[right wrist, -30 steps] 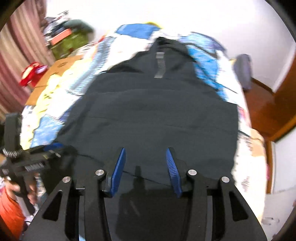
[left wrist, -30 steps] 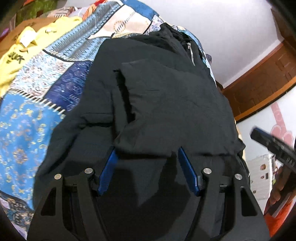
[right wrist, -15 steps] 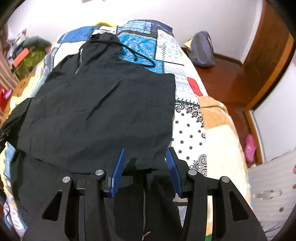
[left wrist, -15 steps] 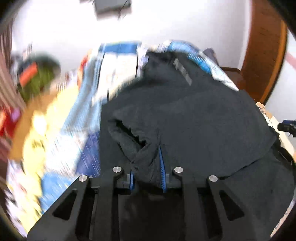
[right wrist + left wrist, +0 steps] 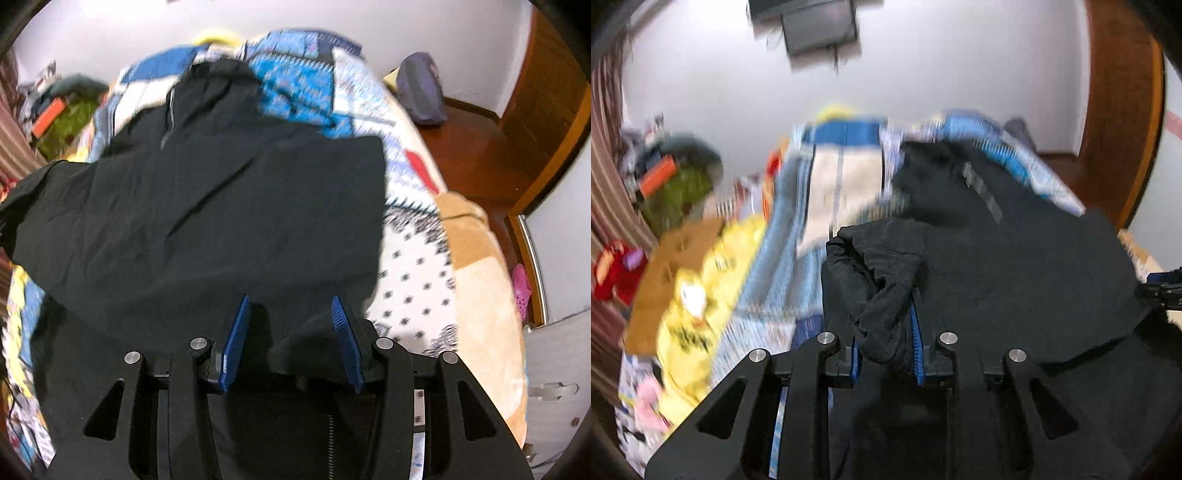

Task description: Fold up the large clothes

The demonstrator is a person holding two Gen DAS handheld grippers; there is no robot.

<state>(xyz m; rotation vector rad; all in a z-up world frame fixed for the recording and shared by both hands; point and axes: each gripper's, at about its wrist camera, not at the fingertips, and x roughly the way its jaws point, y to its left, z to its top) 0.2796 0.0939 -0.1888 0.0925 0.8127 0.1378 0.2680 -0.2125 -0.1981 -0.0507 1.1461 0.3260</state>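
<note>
A large black zip jacket lies spread over the bed, hood toward the far wall. My left gripper is shut on a bunched fold of the jacket's left side, lifted off the quilt. In the right wrist view the jacket fills the middle, its lower part folded up over the body. My right gripper stands open over the near right edge, with fabric lying between its blue fingers but not pinched. At the right rim of the left wrist view the right gripper shows.
A patchwork quilt covers the bed. A yellow garment and brown cardboard lie at the left. On the wooden floor at the right lie a purple bag and a pink shoe. A wooden door stands beyond.
My left gripper shut on the jacket's left side and lifted it, rolling as it rose. The right gripper moved across to the jacket's near right edge and stayed open.
</note>
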